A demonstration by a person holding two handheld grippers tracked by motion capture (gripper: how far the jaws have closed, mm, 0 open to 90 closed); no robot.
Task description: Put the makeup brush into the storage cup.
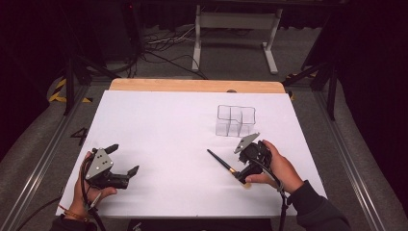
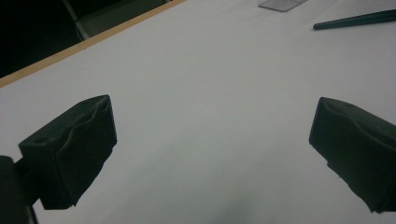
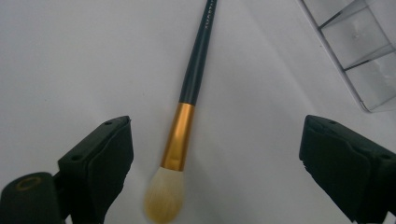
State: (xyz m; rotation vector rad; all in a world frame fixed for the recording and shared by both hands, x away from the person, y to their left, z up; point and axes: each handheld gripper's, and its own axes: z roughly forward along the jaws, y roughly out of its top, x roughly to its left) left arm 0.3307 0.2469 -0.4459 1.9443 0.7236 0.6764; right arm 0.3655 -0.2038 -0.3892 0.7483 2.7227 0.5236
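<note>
A makeup brush (image 3: 187, 93) with a dark handle, gold ferrule and pale bristles lies flat on the white table. My right gripper (image 3: 215, 130) is open just above it, with the ferrule and bristles between the two jaws and nearer the left one; neither jaw touches it. From above, the brush (image 1: 220, 160) points up-left from under my right gripper (image 1: 243, 168). My left gripper (image 1: 123, 159) hovers open over bare table at the near left, with nothing between its fingers (image 2: 74, 149). The brush handle (image 2: 355, 19) shows far off in the left gripper view.
A clear plastic organiser (image 1: 235, 120) with several compartments stands just beyond the right gripper; its wall (image 3: 359, 51) is close to the right jaw. The white table cover (image 1: 163, 125) ends at a wooden strip (image 1: 192, 85) at the back.
</note>
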